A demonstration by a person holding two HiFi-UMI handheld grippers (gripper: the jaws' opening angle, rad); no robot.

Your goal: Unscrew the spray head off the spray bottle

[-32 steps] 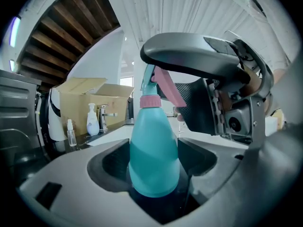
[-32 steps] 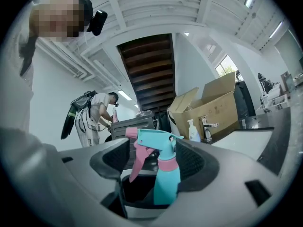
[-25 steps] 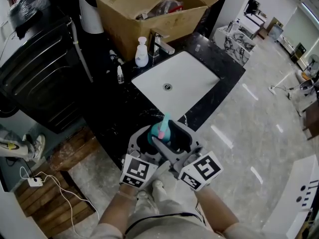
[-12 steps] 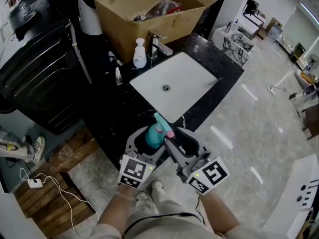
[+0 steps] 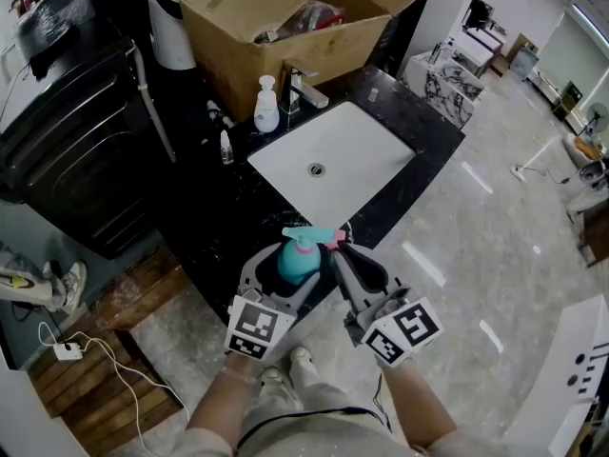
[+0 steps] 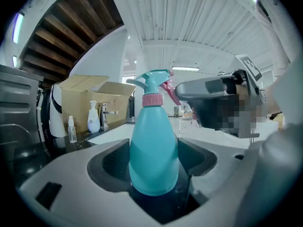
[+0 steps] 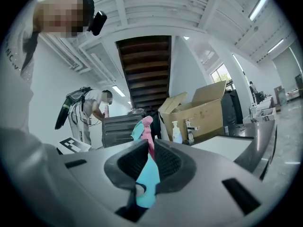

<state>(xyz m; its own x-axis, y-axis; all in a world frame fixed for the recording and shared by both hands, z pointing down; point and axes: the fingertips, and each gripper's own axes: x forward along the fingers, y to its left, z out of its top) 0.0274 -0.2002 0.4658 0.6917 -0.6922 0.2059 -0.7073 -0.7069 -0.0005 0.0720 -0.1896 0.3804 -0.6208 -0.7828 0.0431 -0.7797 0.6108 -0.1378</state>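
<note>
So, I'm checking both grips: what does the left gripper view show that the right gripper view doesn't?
Only the left gripper view: the whole bottle upright, held between the left gripper's fingers, with the right gripper at its top. Only the right gripper view: the spray head between that gripper's closing fingers, and a person in the background. Both: the box, soap bottle and faucet.

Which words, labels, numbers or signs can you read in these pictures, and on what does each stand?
No text can be read.
Left marker cube: coded pattern, no letters.
Right marker cube: the same.
Soap dispenser: label too small to read.
Spray bottle: no label showing.
</note>
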